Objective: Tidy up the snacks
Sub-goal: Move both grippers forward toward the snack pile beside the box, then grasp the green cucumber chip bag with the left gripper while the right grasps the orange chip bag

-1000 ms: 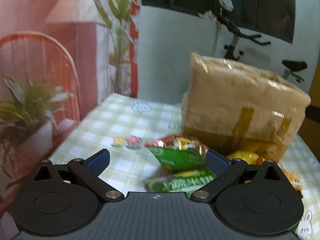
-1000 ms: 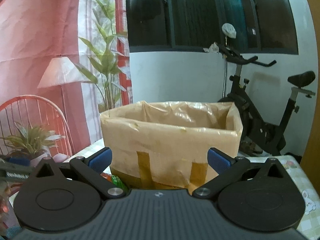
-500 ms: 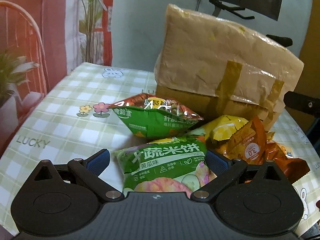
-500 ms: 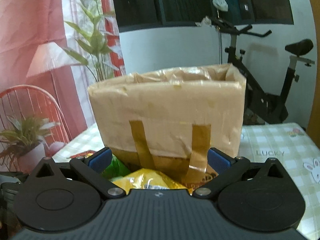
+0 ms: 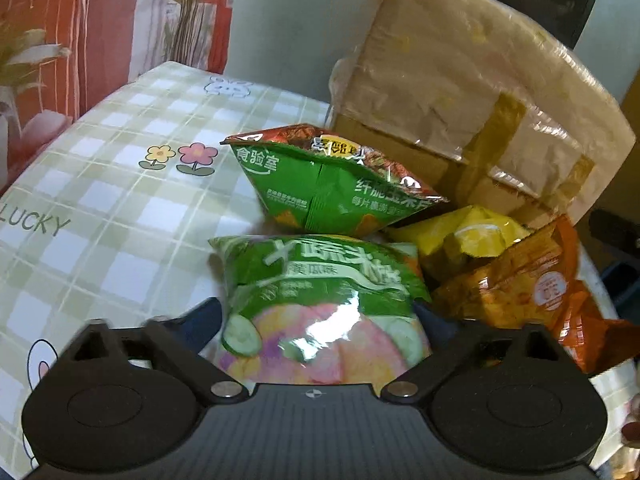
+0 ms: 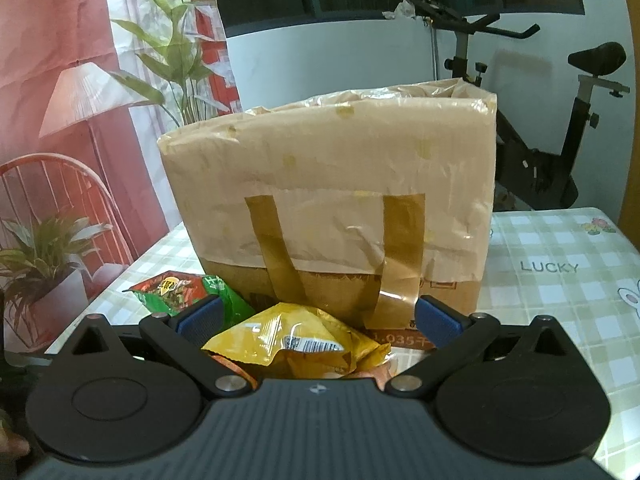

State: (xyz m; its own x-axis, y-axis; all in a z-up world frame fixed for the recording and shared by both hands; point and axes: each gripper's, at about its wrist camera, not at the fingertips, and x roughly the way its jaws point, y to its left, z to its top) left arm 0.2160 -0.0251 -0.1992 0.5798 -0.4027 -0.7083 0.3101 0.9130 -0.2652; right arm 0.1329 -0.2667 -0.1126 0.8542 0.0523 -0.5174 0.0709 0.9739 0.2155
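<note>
Cucumber snack bag (image 5: pixel 324 304) now between closing left fingers (image 5: pixel 200 322).

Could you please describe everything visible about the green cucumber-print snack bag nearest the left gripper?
The green snack bag is a glossy, puffed foil pouch: green top with white lettering, cucumber slices and pink and yellow pieces printed below. It lies flat on the checked tablecloth, sealed, just in front of another green bag, beside orange and yellow bags. It sits between the left gripper fingers, whose jaws are closing; contact is unclear.
</note>
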